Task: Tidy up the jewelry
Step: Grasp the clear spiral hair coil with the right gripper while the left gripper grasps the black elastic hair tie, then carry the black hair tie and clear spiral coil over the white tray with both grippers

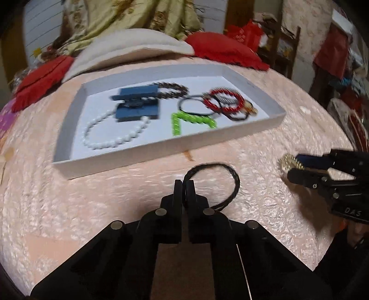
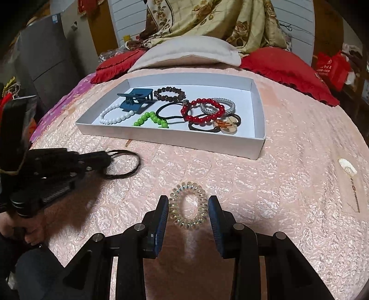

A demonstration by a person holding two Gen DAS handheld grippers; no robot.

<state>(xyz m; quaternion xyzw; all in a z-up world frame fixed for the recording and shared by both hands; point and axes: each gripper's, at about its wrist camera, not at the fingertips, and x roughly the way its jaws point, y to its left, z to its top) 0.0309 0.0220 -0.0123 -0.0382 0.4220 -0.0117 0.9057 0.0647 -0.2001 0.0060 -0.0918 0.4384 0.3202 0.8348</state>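
Nearest the right wrist camera, the right gripper (image 2: 188,213) stands partly open around a clear spiral hair tie (image 2: 187,205) that lies flat on the pink quilted bedspread (image 2: 288,184); its left blue pad (image 2: 161,221) looks to be just touching the coil, while a sliver of cloth shows between the coil and the other pad, so the jaws are not pressing on it. Over in the left wrist view, the left gripper (image 1: 184,184) is closed tight on one end of a black braided hair band (image 1: 227,177), the rest of the loop lying on the bedspread to the right of the fingers. Just beyond both grippers sits a shallow white tray (image 2: 256,147), well apart from the two loose ties. Inside it, from left to right in the right wrist view, lie a white bead bracelet (image 2: 113,118), a blue claw clip (image 2: 136,101), a green bead bracelet (image 2: 151,118), a brown bead bracelet (image 2: 169,93), a thin black hair tie (image 2: 161,110), a red bead bracelet (image 2: 203,110) overlapping a silver bangle (image 2: 227,105), and a dark hair tie with an amber flower charm (image 2: 227,125). Past the tray a cream pillow (image 2: 189,52) lies between two red cushions (image 2: 283,69), with floral bedding (image 2: 214,18) heaped behind.
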